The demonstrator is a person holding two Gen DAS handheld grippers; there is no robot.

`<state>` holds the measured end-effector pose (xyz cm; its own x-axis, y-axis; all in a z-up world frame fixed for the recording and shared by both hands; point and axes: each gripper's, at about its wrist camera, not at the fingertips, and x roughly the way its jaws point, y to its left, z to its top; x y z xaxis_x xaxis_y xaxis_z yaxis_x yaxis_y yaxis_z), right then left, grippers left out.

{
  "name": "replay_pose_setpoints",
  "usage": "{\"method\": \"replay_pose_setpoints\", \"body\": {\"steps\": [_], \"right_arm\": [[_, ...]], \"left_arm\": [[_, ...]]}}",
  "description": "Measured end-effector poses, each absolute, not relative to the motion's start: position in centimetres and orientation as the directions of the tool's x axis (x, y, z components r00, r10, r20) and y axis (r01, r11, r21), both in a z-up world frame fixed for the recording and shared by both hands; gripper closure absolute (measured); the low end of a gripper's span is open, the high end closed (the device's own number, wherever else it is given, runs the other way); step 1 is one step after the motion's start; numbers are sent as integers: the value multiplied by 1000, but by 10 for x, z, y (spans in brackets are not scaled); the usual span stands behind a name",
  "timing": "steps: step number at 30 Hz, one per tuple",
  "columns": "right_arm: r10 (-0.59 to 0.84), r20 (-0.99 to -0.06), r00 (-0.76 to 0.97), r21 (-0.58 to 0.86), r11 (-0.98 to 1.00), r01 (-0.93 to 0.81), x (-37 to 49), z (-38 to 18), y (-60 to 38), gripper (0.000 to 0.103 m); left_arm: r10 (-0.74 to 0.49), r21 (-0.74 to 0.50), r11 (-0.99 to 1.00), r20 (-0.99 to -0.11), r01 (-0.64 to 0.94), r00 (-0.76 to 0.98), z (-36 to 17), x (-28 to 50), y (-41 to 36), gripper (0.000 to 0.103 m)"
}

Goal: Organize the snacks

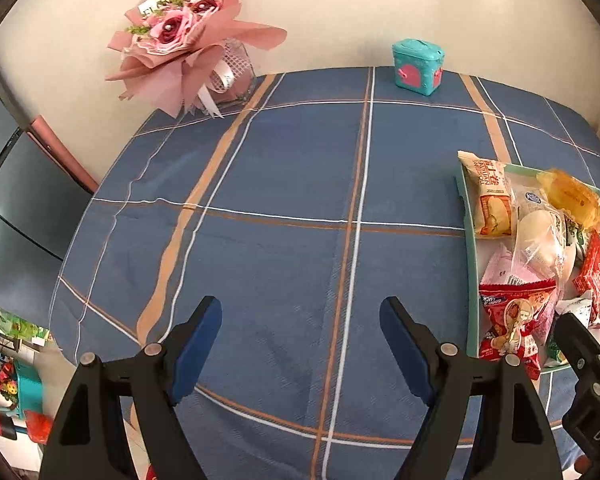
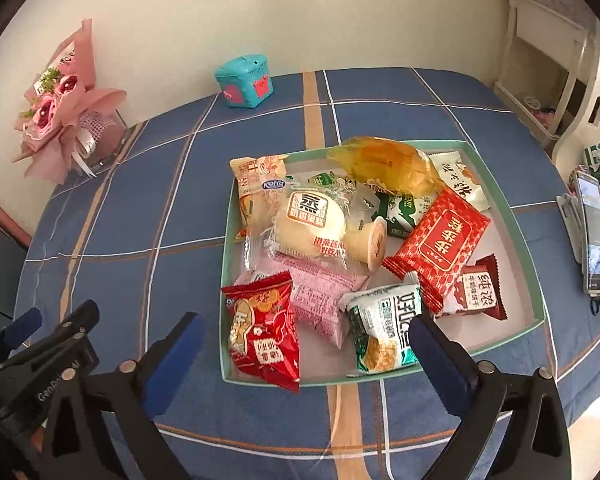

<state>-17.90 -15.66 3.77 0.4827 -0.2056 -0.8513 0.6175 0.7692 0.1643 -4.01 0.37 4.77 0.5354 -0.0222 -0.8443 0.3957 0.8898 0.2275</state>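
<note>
A shallow green-rimmed tray (image 2: pixel 520 236) on the blue plaid tablecloth holds several wrapped snacks: a red bag (image 2: pixel 266 332), a pink packet (image 2: pixel 320 296), a round steamed cake (image 2: pixel 310 222), a red square packet (image 2: pixel 440 246), a green-white bag (image 2: pixel 380 332) and a yellow pastry (image 2: pixel 388 164). My right gripper (image 2: pixel 306 344) is open and empty, hovering over the tray's near edge. My left gripper (image 1: pixel 300 344) is open and empty over bare cloth, left of the tray (image 1: pixel 470 248).
A pink flower bouquet (image 1: pixel 180 40) stands at the table's back left. A teal toy box (image 1: pixel 418 64) sits at the back edge by the wall. A phone (image 2: pixel 592 232) lies at the right table edge near a white chair (image 2: pixel 596 96).
</note>
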Motion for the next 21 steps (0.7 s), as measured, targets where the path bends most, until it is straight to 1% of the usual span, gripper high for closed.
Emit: {"method": "replay_pose_setpoints", "body": {"steps": [21], "right_arm": [[-217,-844,490,152,779,608,-185,44,-151,0]], "left_arm": [[-75,167,899,-851,404,519,57,-48,16,21]]}}
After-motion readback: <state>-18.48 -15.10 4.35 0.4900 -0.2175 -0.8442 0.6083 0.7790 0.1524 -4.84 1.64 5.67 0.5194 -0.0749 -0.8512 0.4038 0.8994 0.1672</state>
